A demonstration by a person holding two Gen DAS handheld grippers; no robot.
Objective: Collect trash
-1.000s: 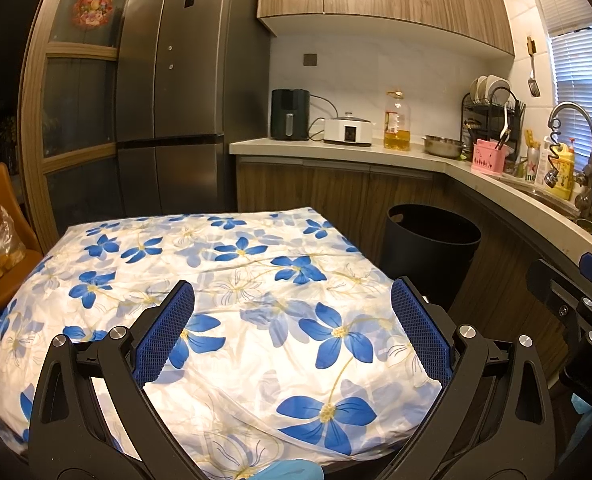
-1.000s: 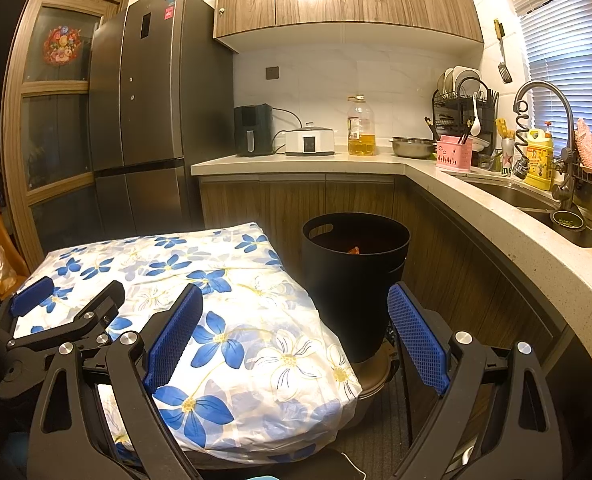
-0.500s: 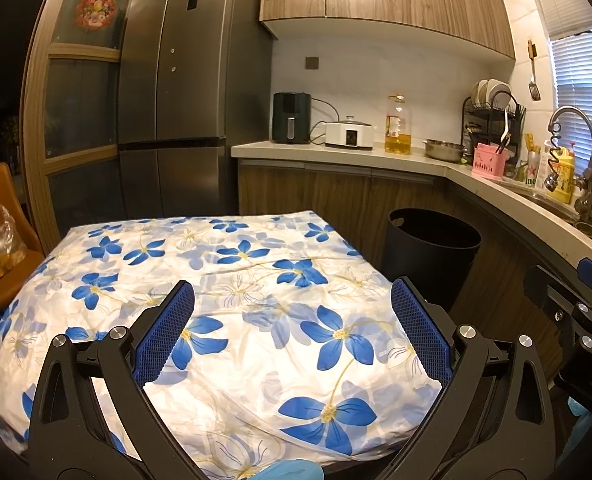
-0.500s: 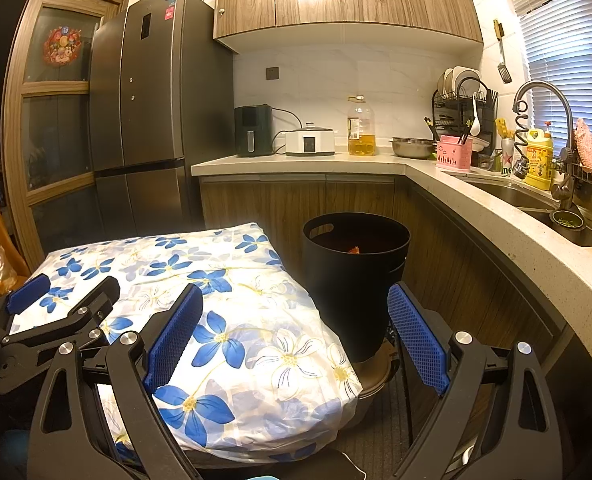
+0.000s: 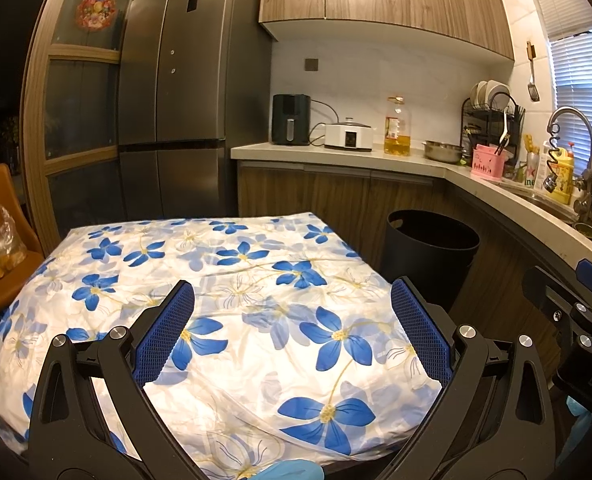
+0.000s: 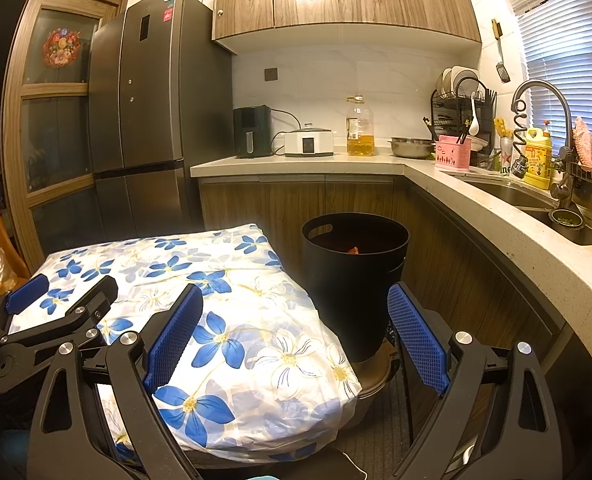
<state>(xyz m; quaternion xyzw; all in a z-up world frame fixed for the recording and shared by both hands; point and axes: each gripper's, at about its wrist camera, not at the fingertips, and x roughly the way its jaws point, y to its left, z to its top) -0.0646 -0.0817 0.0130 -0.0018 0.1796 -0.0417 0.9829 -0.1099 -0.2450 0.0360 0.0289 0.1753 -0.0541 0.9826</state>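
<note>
Trash: an orange scrap (image 6: 354, 249) lies inside the black bin (image 6: 355, 276) beside the flowered surface (image 5: 223, 300), which looks bare; collecting seems finished. Left claw (image 5: 291, 332) and right claw (image 6: 296, 336) gape wide, empty; next, look for leftovers

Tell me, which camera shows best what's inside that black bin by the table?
The right wrist view. There the black bin stands near the middle and you look down past its rim to something orange inside. In the left wrist view the bin sits off to the right, and its inside just looks dark.
</note>
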